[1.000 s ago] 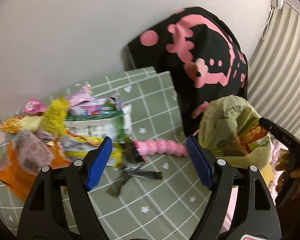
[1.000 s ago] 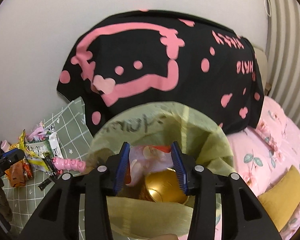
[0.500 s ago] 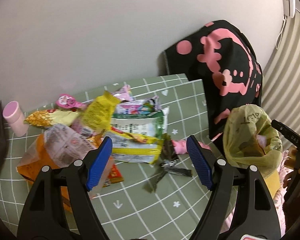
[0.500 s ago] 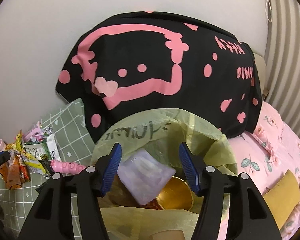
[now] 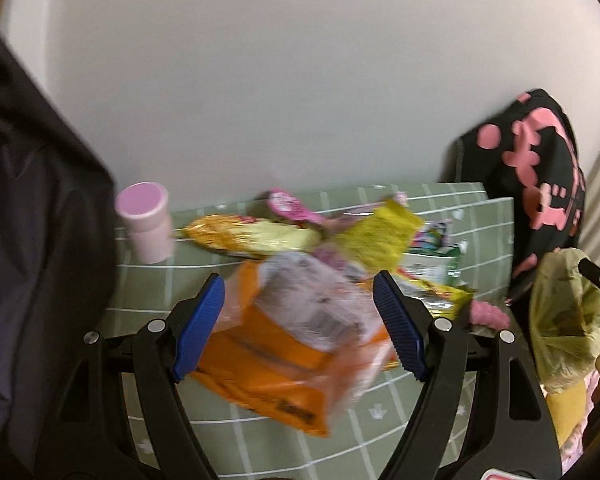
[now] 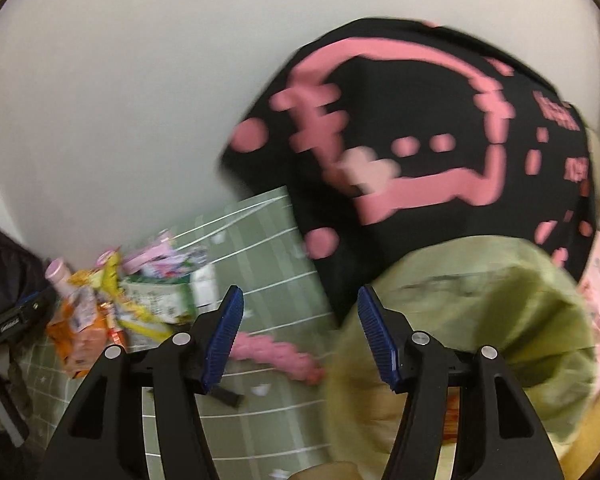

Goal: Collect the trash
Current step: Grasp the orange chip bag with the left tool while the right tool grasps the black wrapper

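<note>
Snack wrappers lie in a pile (image 5: pixel 364 240) on a green grid mat (image 5: pixel 148 284). Nearest in the left wrist view is an orange bag (image 5: pixel 268 364) with a clear wrapper (image 5: pixel 312 296) on top. My left gripper (image 5: pixel 298 328) is open and frames the orange bag without its pads pressing on it. A yellow-green trash bag (image 6: pixel 480 300) stands open at the mat's right edge. My right gripper (image 6: pixel 300 336) is open and empty, over the mat beside the trash bag's left rim. The pile (image 6: pixel 140 300) shows at the left of the right wrist view.
A pink cup (image 5: pixel 146 220) stands at the mat's back left by the wall. A pink ribbed object (image 6: pixel 276 354) and a small dark wrapper (image 6: pixel 228 396) lie near the bag. A black cloth with pink print (image 6: pixel 420 120) hangs behind. A dark jacket (image 5: pixel 32 240) fills the left.
My right gripper opened, let a clear wrapper fall into the trash bag, then swung left toward the mat. My left gripper moved left from the bag to over the orange bag.
</note>
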`<state>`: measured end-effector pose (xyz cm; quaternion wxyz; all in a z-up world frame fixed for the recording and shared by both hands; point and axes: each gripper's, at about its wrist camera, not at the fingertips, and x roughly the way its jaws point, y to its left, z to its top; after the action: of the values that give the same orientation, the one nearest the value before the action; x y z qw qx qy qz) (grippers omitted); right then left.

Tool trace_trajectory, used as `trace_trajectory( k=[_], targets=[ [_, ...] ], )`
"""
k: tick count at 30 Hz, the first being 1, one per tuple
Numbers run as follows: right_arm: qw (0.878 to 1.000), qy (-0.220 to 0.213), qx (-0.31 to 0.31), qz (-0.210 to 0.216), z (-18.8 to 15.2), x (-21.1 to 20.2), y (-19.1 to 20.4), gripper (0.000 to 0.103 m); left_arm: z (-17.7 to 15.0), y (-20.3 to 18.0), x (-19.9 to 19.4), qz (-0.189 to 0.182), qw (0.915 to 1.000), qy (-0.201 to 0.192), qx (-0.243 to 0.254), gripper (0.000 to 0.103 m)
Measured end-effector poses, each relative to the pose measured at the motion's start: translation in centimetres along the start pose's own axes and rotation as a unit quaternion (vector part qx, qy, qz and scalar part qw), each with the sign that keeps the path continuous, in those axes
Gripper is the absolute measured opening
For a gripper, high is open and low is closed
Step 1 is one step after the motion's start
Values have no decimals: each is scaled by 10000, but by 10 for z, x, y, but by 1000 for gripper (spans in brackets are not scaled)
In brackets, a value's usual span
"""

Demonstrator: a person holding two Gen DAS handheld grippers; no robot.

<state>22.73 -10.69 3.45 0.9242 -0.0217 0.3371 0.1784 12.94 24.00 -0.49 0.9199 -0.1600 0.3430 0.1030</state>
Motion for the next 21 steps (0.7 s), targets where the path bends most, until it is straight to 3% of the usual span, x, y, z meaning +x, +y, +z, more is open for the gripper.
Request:
trace_trajectory(
  k=[5, 11, 21],
  targets=[
    [9993, 275, -181, 175, -17, 31, 36, 56, -11, 24, 6, 191, 9995, 136, -215, 73],
    [9968, 569, 167, 545, -45, 64, 53, 54, -24, 36, 16, 268, 9986, 333, -296, 73],
    [9935, 1060, 147, 394, -69, 107, 80, 53, -23, 44, 19, 148, 9989, 308, -322, 73]
  ],
)
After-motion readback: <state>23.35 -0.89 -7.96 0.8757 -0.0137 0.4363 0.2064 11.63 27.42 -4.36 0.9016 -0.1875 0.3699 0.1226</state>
